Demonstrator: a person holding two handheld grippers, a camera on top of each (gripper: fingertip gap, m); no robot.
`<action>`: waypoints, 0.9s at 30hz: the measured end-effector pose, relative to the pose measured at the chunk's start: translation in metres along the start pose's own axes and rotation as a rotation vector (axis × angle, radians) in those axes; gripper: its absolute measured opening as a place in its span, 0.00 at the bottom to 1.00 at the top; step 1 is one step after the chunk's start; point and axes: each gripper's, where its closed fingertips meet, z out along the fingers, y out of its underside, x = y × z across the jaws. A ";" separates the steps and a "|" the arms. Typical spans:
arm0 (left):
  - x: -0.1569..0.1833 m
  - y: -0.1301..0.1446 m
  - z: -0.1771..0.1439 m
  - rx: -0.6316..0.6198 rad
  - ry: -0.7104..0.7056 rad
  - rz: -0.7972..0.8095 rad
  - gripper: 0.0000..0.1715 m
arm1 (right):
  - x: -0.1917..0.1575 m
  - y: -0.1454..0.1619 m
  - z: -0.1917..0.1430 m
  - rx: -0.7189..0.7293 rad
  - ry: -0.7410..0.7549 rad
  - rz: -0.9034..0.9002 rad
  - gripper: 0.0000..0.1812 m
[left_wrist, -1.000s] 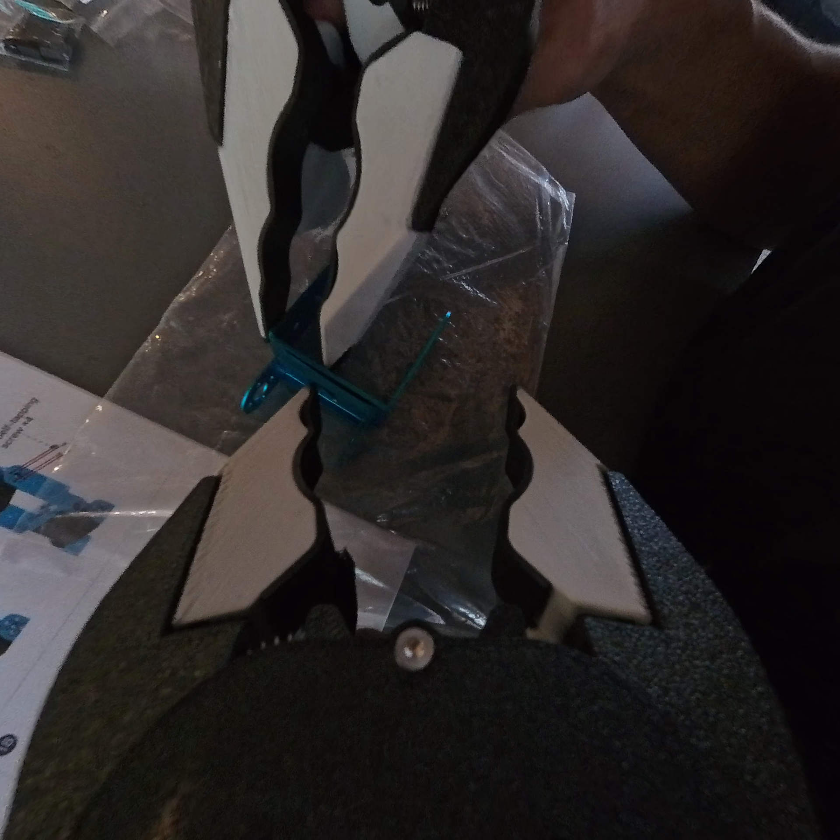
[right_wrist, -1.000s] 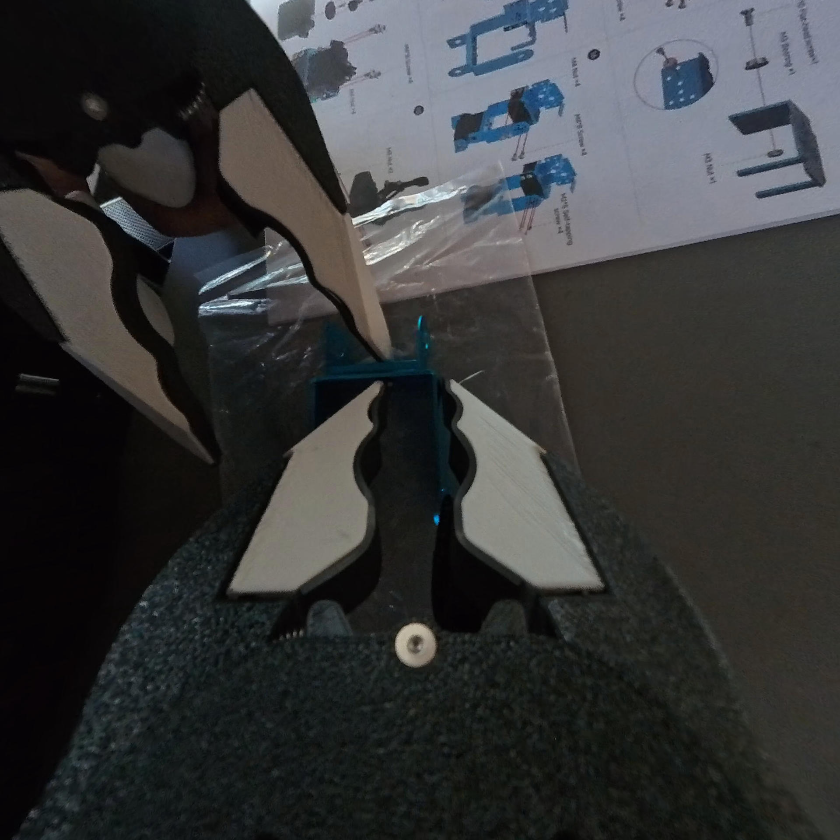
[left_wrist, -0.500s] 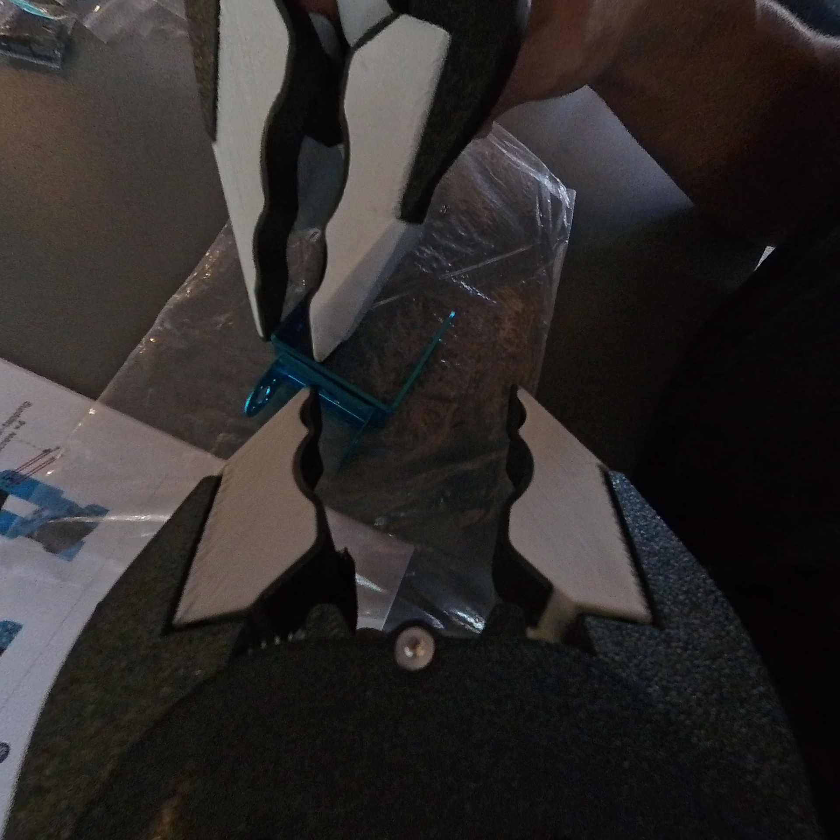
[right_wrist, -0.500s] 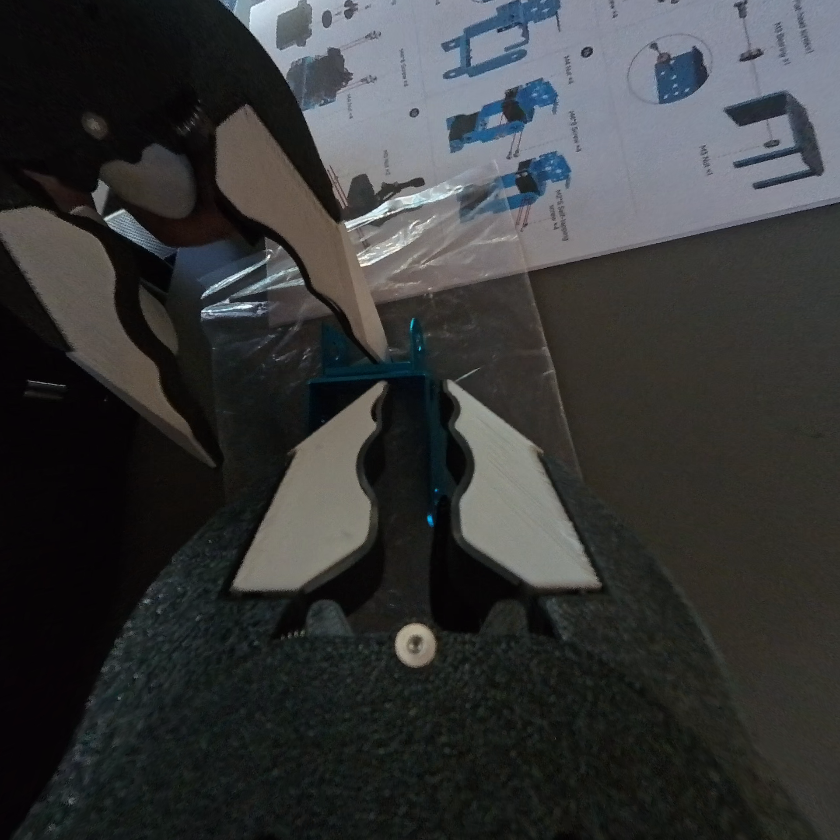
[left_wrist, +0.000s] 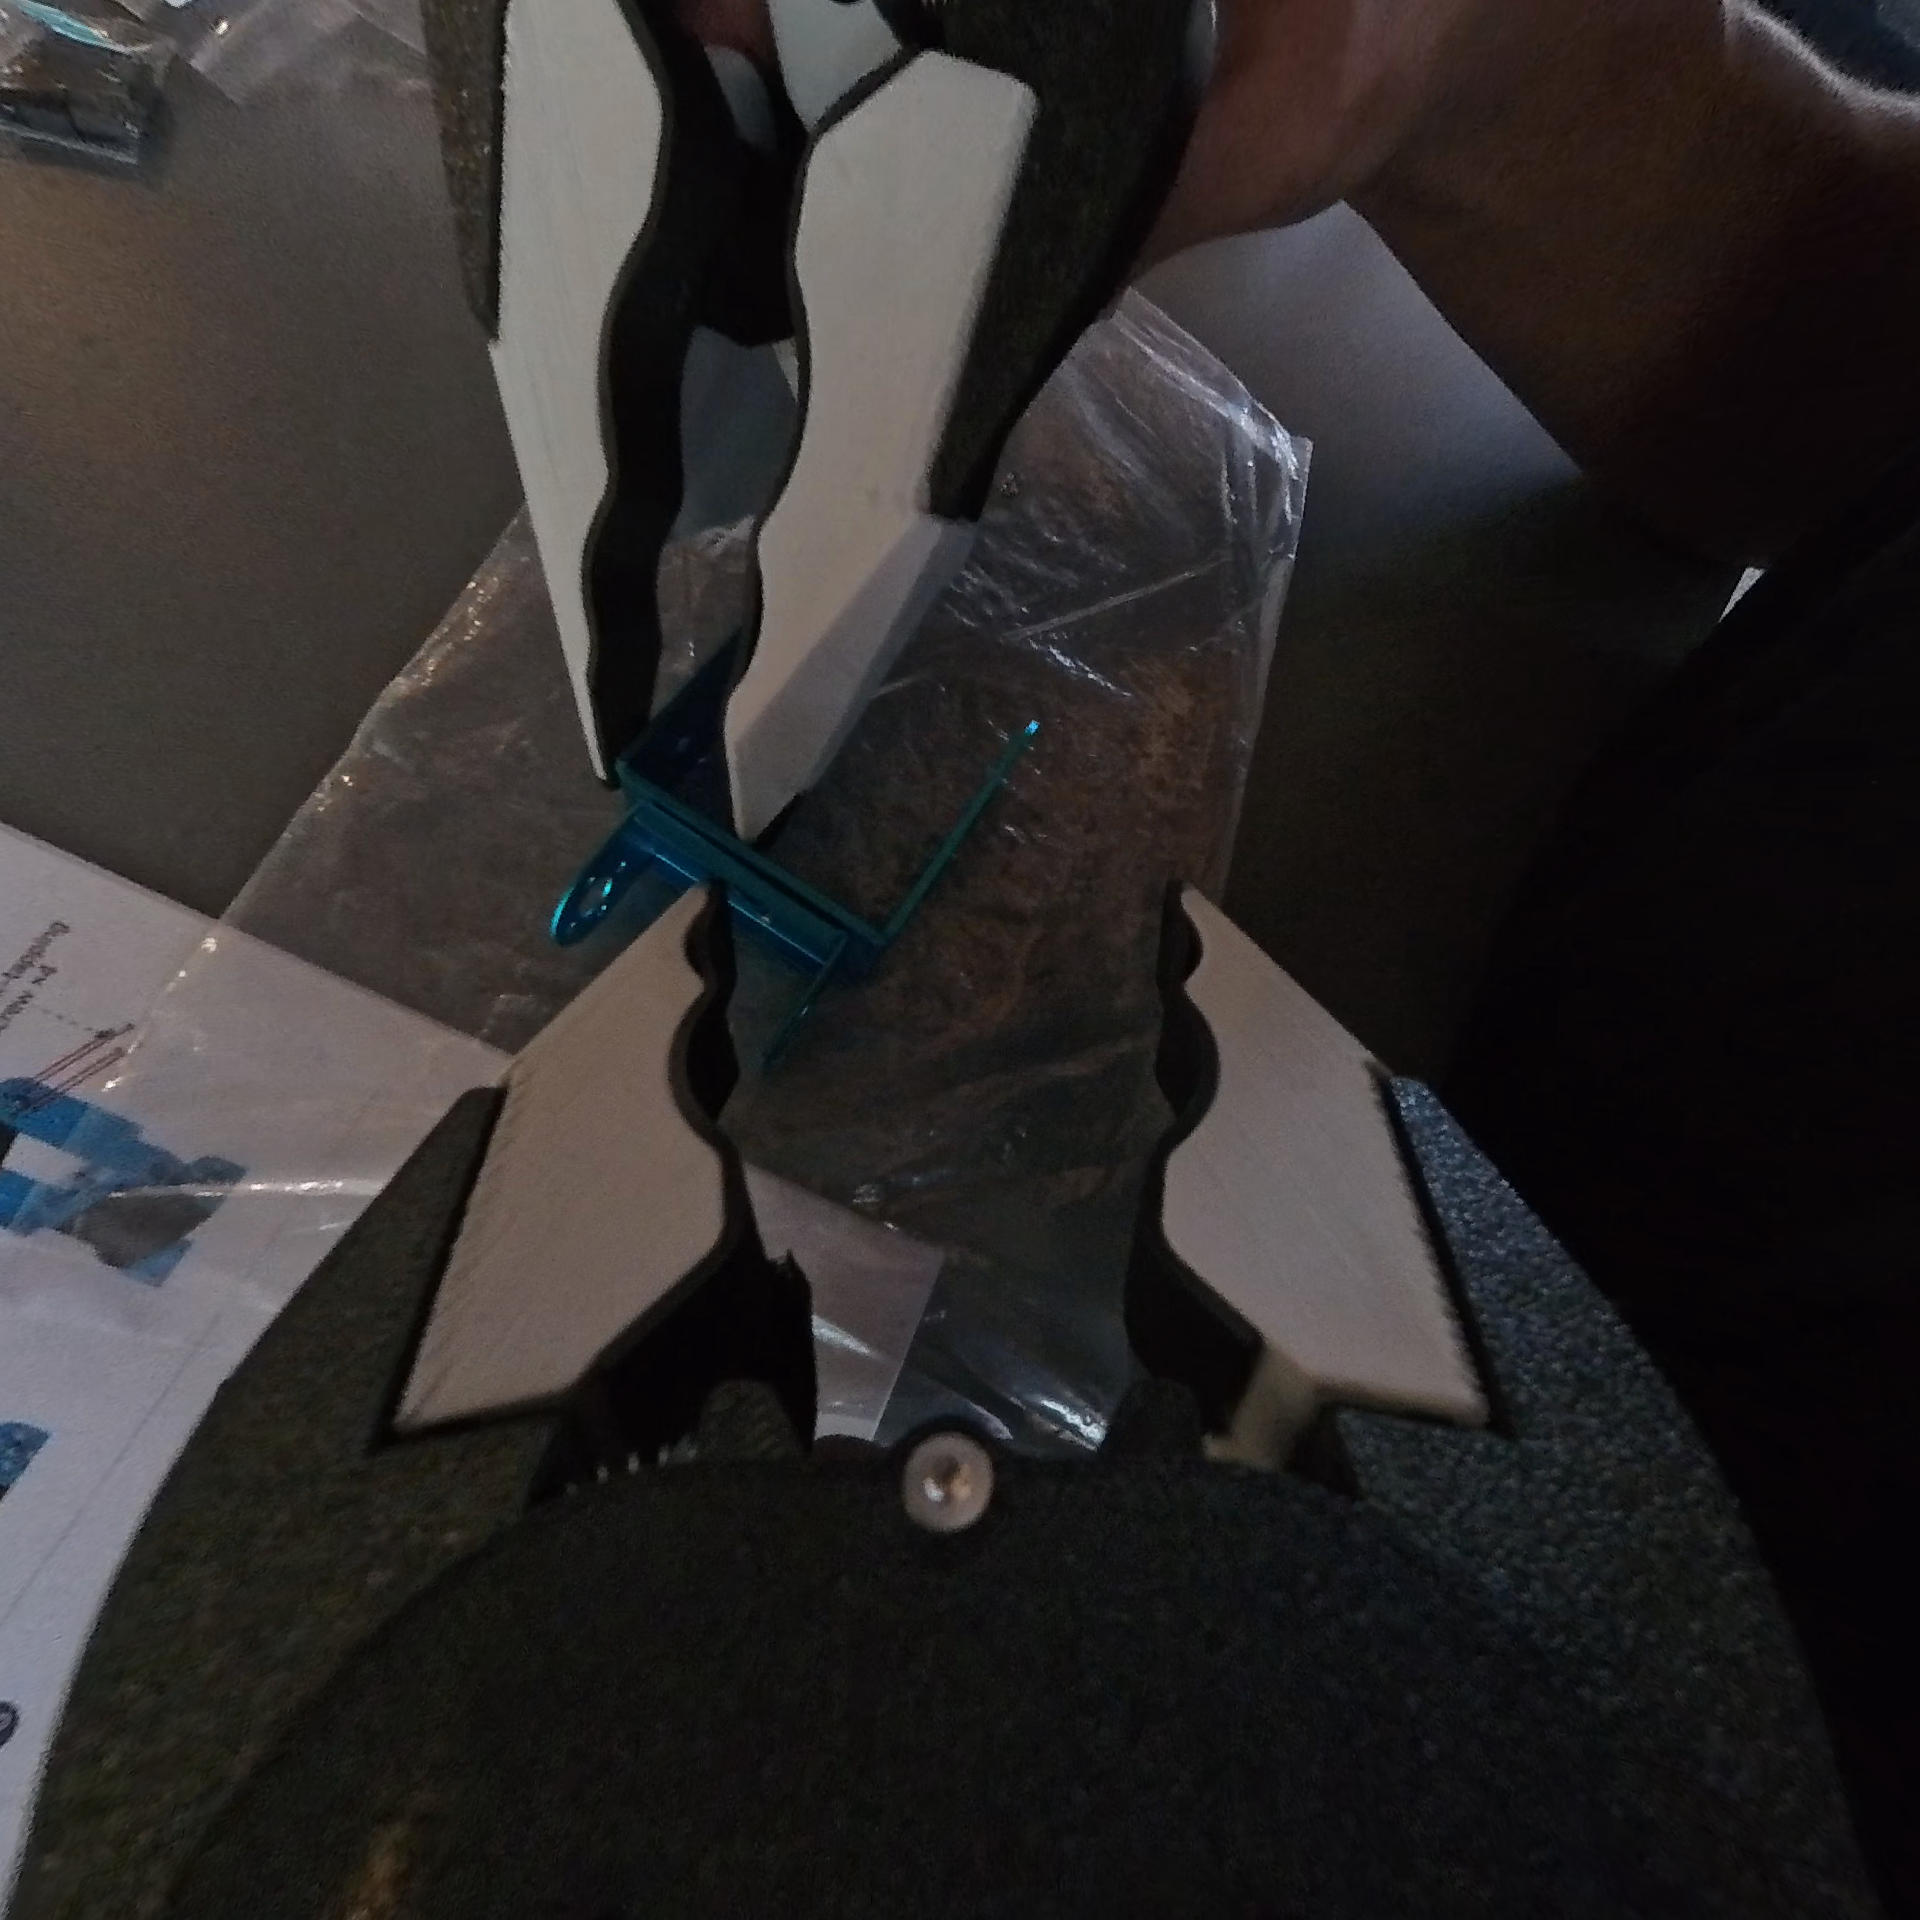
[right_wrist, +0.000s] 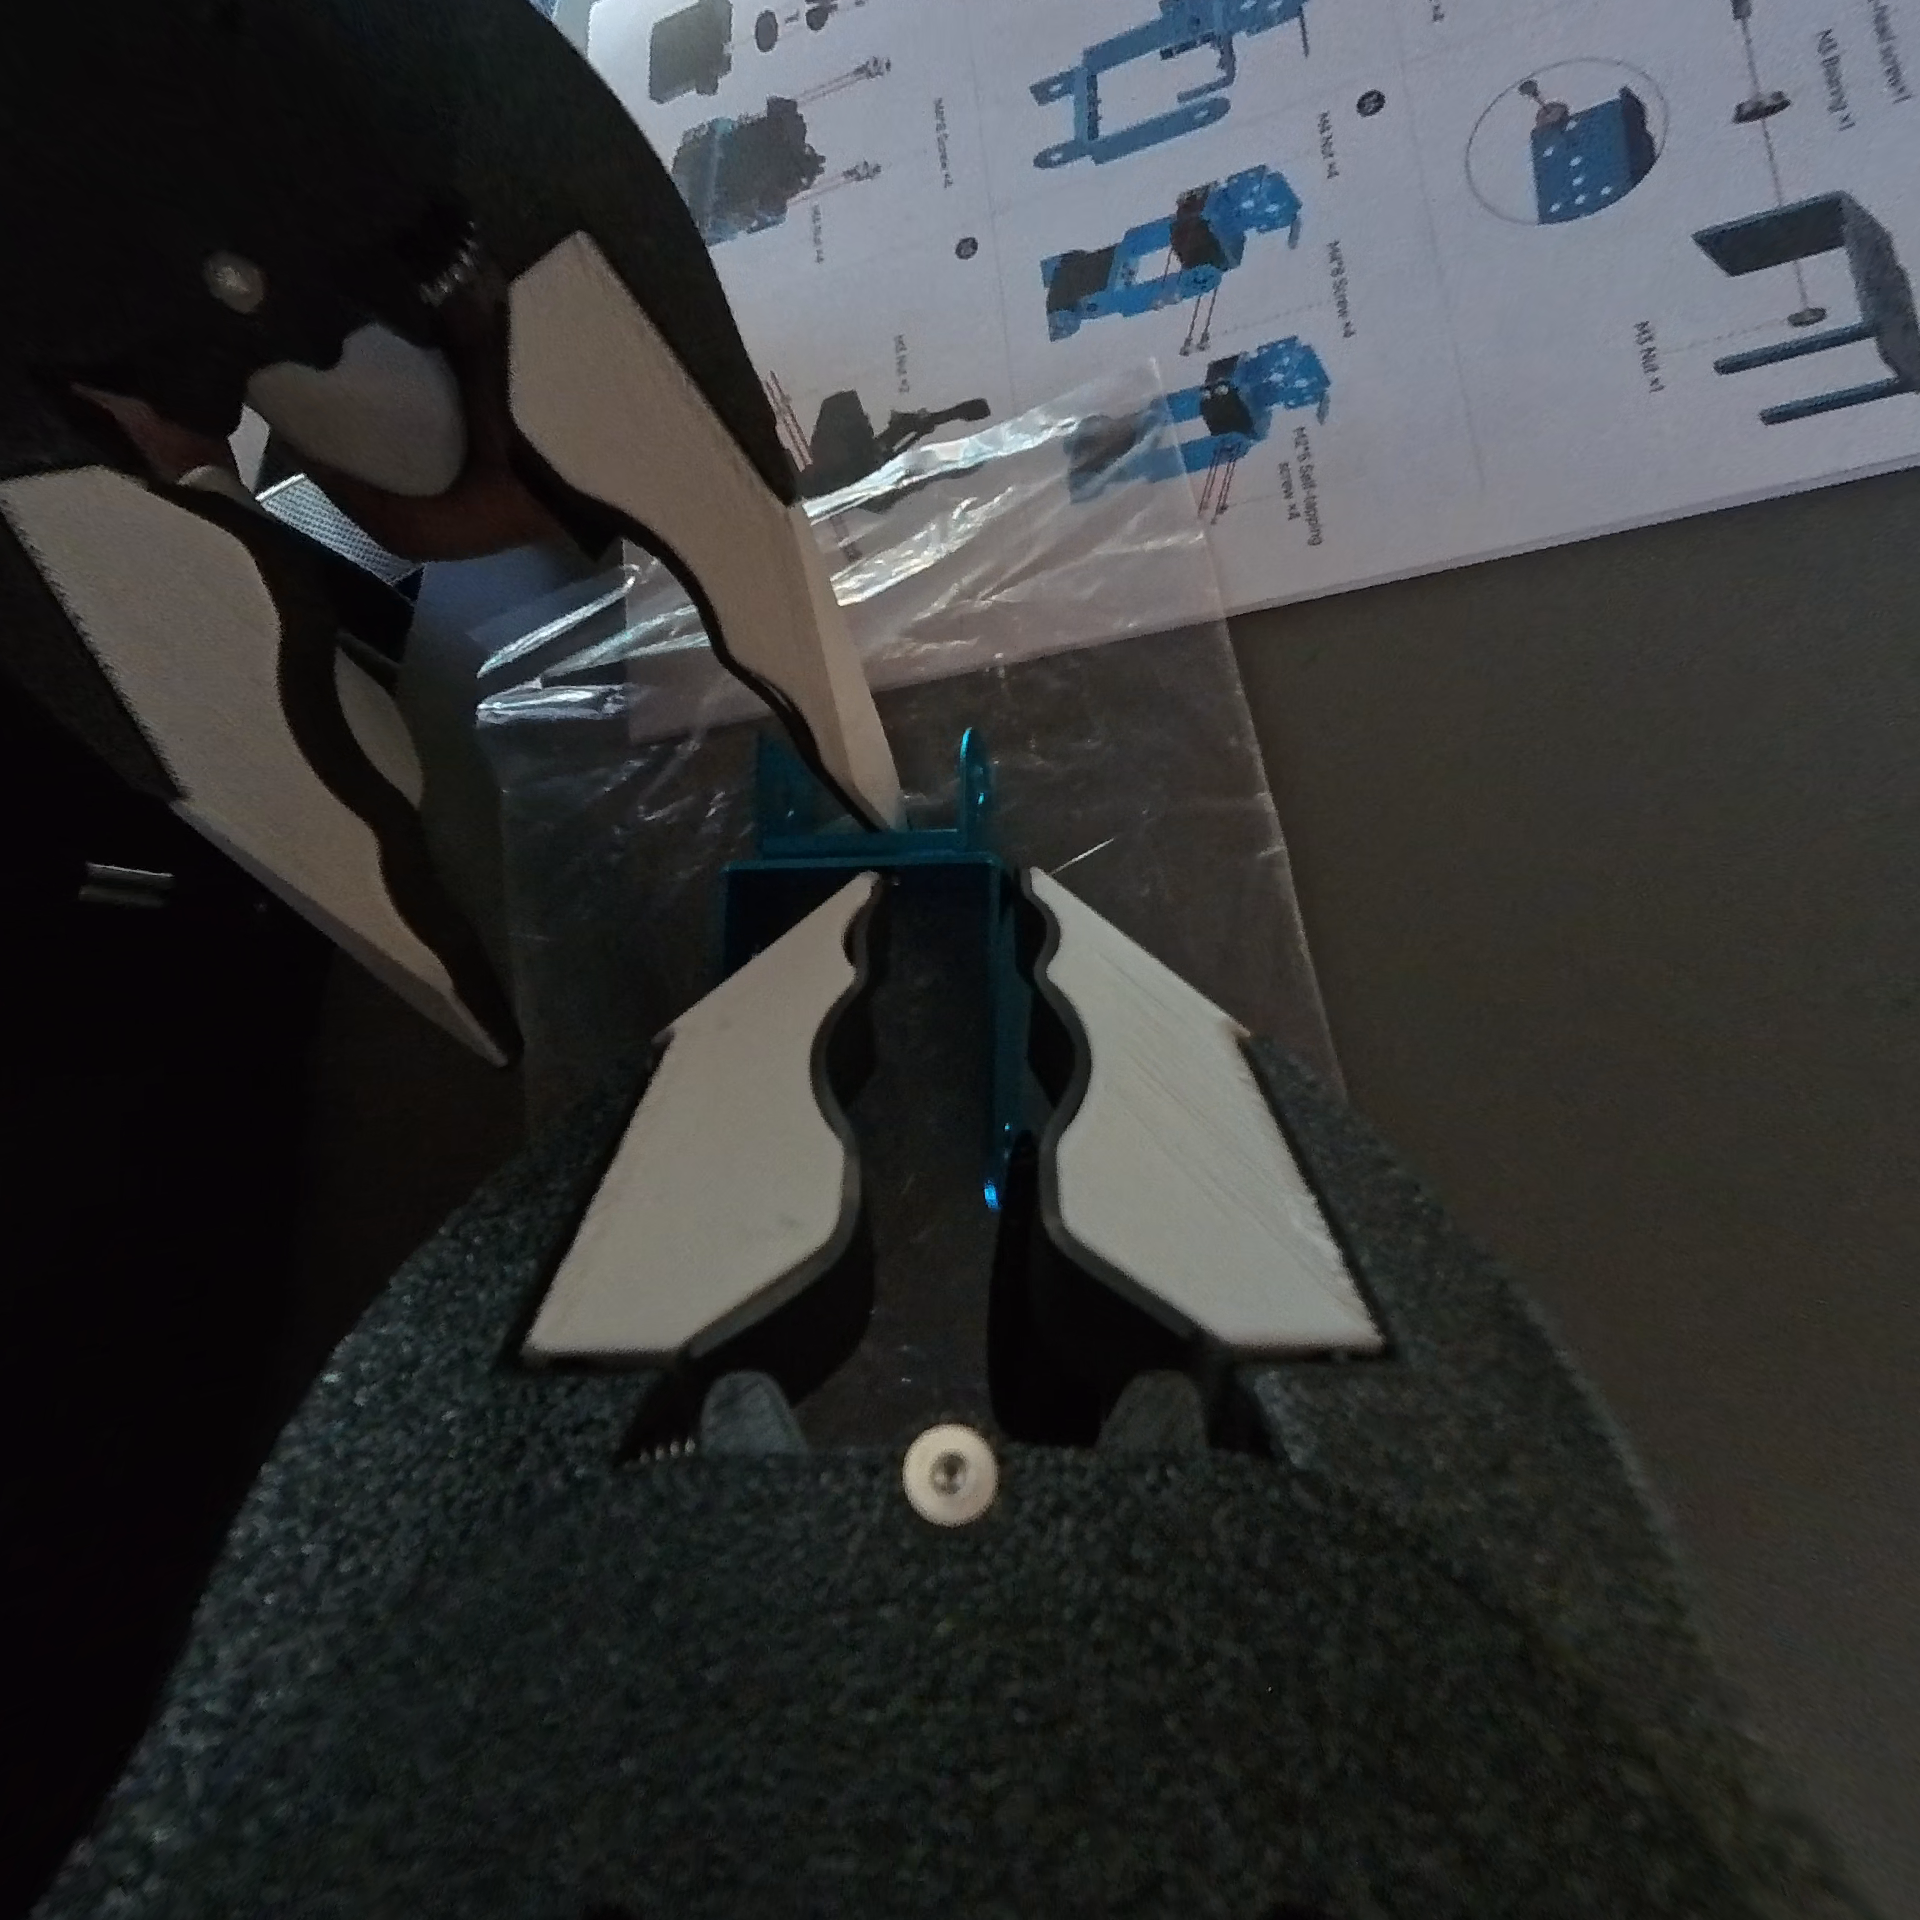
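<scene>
Right gripper (right_wrist: 951, 883) jaws clamp blue bracket (right_wrist: 997, 997); left gripper (left_wrist: 945, 914) wide.

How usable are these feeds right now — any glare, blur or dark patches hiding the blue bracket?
Left wrist view: dim and underexposed; the clear plastic bag throws mild glare, the right side is near black, yet the blue bracket reads clearly. Right wrist view: the instruction sheet is bright, the left edge black, the bracket sharp between the right gripper fingers.

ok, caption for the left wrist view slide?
Right gripper pinches a blue U-shaped metal bracket above a clear plastic bag; open left gripper faces it.
</scene>
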 end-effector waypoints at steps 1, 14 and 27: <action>0.000 0.000 0.000 -0.001 -0.001 0.002 0.48 | 0.000 0.000 0.000 0.000 -0.003 0.002 0.13; 0.000 0.000 0.001 -0.004 -0.002 0.003 0.48 | 0.002 0.000 -0.005 0.012 0.007 0.012 0.12; 0.001 0.001 0.000 -0.007 -0.003 0.006 0.48 | 0.000 0.003 -0.001 -0.010 0.010 -0.007 0.11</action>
